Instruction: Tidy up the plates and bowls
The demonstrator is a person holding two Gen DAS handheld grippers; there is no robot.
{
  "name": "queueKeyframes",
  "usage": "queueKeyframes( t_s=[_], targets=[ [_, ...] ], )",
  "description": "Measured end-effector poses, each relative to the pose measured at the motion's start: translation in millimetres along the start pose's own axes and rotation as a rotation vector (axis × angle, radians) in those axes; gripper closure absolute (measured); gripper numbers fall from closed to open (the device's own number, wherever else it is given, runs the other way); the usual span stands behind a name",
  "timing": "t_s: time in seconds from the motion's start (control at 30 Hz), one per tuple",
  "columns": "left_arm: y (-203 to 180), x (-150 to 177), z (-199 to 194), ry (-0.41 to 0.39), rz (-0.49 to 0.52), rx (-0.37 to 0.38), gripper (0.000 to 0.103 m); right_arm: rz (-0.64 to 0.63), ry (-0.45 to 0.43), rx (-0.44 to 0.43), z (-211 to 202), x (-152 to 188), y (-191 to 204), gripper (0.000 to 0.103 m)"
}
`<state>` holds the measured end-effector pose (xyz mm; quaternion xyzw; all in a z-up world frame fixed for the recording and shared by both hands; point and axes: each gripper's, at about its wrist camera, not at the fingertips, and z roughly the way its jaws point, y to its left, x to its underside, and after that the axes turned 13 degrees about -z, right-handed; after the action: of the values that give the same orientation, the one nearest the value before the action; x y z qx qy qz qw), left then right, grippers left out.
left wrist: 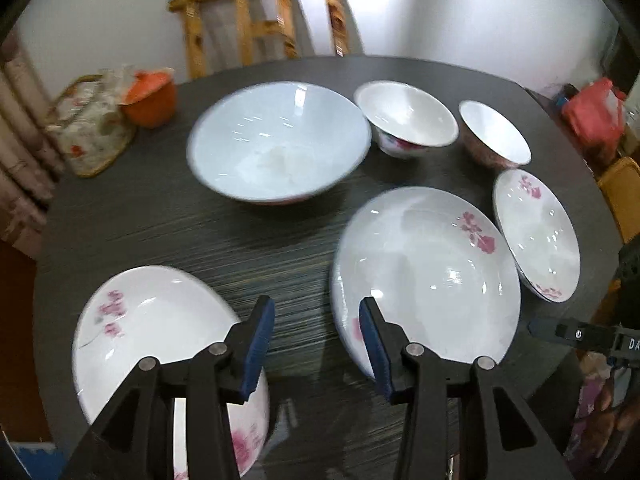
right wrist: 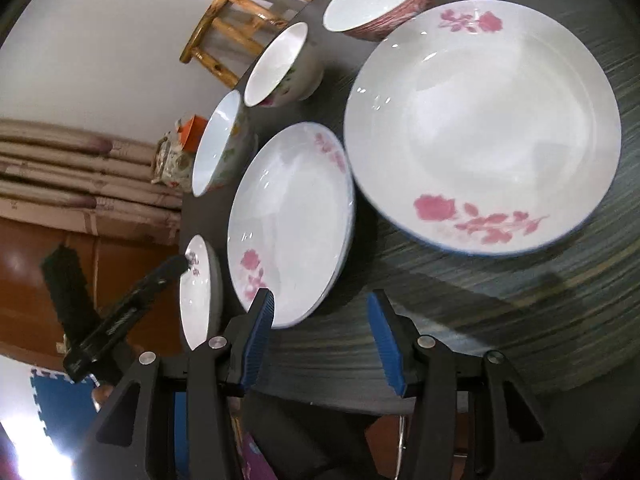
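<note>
The left gripper (left wrist: 317, 344) hangs agape and empty, one plate (left wrist: 160, 344) under its left finger, a bigger plate (left wrist: 428, 276) under its right. The right gripper (right wrist: 320, 344), also agape and empty, has a plate rim (right wrist: 292, 224) at its left finger; I'd slide one finger beneath that rim and pinch squarely.

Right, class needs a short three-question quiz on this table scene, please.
1. How many bowls stand on the table?
2. True or false: the left hand-held gripper is shut on a plate.
3. What stands behind the table? A. chair B. fridge C. ladder

Key
1. Three: one big, two small.
2. False: it is open and holds nothing.
3. A
</note>
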<state>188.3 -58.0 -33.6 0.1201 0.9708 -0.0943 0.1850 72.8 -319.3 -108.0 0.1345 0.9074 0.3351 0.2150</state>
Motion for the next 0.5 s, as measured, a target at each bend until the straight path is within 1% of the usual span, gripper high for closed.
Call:
queueKeyframes(
  t_s=[0.1,0.2,0.3,0.4,0.5],
  targets=[
    [-1.2,-1.1,16.4,0.020,0.001,-0.025,0.058,0.002,-0.003,-0.007,0.8,-7.4,-4.2,0.055],
    [-2.5,-3.8,25.6,0.014,0.002,-0.030,0.058,0.009,-0.002,-0.016,6.3,-14.3,-4.4,0.056],
    [1.3,-7.4,34.1,0.025,-0.013,-0.061,0.058,0.013,0.008,-0.007,12.3,-18.1,-2.9,0.056],
    [10.3,-7.8,23.9,-0.010,-0.059,-0.057,0.058,0.039,0.022,-0.037,14.8,-19.9,-9.4,0.056],
    [14.1,-9.3,27.1,0.010,-0.070,-0.028,0.058,0.009,0.024,-0.024,16.4,-22.2,-9.0,0.056]
  ],
)
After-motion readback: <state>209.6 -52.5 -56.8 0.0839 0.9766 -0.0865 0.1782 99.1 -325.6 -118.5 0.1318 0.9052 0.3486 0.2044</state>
